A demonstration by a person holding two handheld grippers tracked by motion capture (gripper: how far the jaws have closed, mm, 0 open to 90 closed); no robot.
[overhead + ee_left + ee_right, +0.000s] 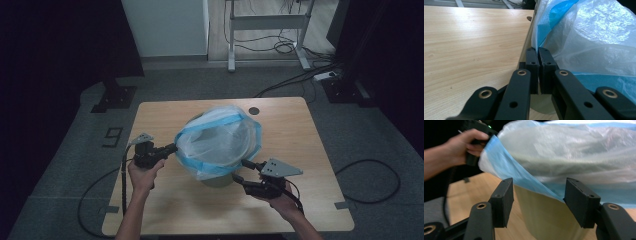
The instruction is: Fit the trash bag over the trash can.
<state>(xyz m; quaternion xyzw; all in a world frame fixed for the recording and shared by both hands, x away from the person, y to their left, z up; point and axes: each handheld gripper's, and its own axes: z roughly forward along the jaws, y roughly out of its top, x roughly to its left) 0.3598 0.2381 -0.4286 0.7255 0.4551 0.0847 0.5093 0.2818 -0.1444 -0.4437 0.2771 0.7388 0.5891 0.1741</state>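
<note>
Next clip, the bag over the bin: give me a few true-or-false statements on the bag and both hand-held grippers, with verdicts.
1. The left hand-held gripper is shut on the bag's edge. True.
2. The right hand-held gripper is clamped on the bag. False: its jaws stand apart, with the bag's blue hem and the bin between them.
3. The plastic bag is clear with a blue band. True.
4. The bag lies flat on the table. False: it billows over a pale bin.
</note>
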